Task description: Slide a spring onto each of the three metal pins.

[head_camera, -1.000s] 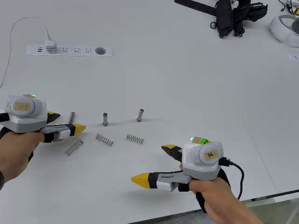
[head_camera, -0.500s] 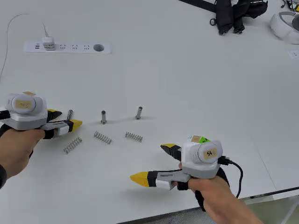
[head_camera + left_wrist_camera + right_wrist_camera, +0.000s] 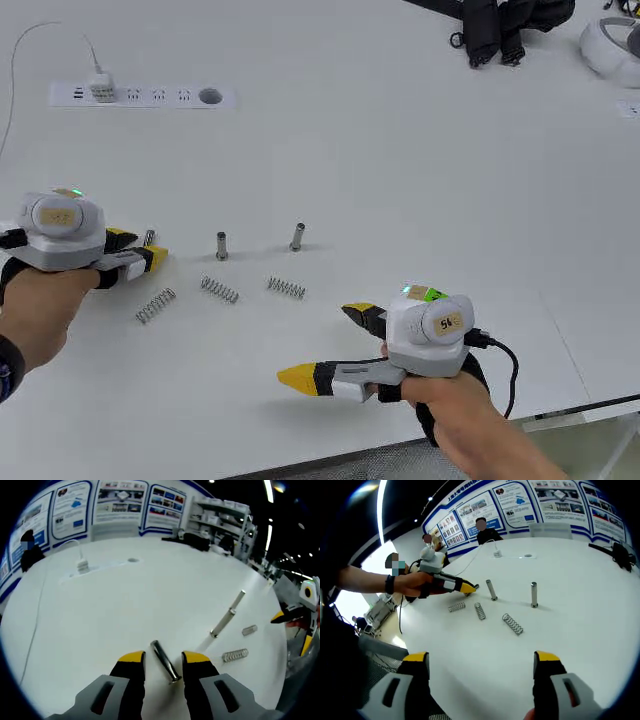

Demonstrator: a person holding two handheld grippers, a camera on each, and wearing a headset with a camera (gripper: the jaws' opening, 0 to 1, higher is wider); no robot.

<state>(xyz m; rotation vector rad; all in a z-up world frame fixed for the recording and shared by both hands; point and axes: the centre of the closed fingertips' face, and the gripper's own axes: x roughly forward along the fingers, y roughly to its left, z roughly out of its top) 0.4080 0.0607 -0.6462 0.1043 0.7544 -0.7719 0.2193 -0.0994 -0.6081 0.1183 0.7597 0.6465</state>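
Note:
Three short metal pins stand in a row on the white table: left pin point(image 3: 149, 238), middle pin point(image 3: 222, 245), right pin point(image 3: 297, 236). Three springs lie just in front of them: left spring point(image 3: 156, 305), middle spring point(image 3: 219, 289), right spring point(image 3: 286, 288). My left gripper point(image 3: 140, 246) reaches the left pin point(image 3: 165, 661), its yellow-tipped jaws narrow on either side with small gaps showing. My right gripper point(image 3: 328, 345) hovers wide open near the table's front, holding nothing. In the right gripper view the springs point(image 3: 512, 623) and pins point(image 3: 534, 594) lie ahead of its jaws.
A white power strip point(image 3: 140, 96) with a plugged charger lies at the back left. Black straps point(image 3: 500, 25) and a white device point(image 3: 615, 40) sit at the back right. The table's front edge point(image 3: 590, 408) runs close beside my right hand.
The left gripper's jaws have drawn closer together around the left pin. The right gripper has hardly moved. The head camera has tilted slightly.

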